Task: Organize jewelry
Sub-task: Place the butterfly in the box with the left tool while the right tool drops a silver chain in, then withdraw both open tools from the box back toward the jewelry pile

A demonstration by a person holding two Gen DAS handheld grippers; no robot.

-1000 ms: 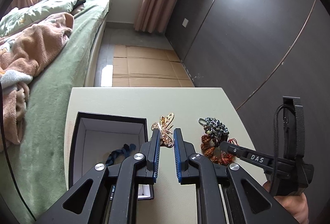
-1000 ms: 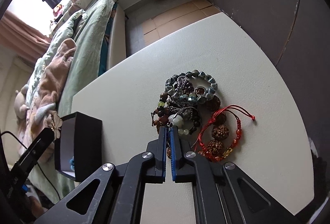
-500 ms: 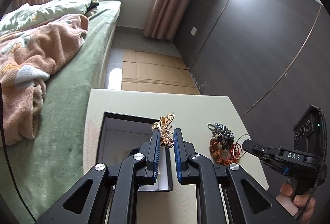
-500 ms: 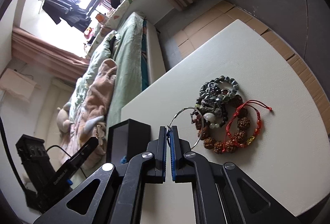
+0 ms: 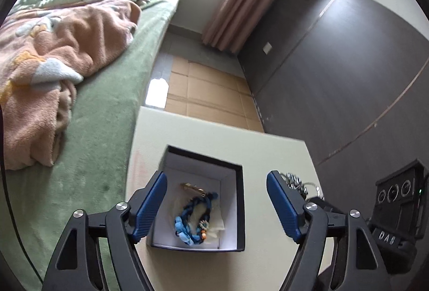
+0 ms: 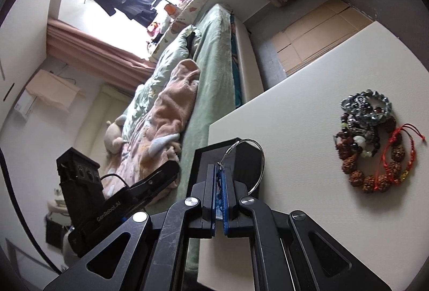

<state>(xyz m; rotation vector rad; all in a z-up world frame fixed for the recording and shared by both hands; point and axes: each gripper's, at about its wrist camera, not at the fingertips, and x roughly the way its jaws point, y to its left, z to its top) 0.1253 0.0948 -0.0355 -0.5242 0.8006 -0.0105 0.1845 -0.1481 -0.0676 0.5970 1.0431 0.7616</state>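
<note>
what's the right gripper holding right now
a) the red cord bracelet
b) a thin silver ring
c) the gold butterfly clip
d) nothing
b: the right gripper is shut on a thin silver ring that loops up from between its blue pads, while the red cord bracelet lies on the table.

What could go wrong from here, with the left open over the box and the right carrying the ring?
1. The right gripper pinches only the thin silver hoop's clasp end; it could swing or slip before it reaches the black box.
2. The left gripper hangs open over the box, so the two grippers could collide there.
3. The hoop could snag the blue braided bracelet or gold brooch inside.
</note>
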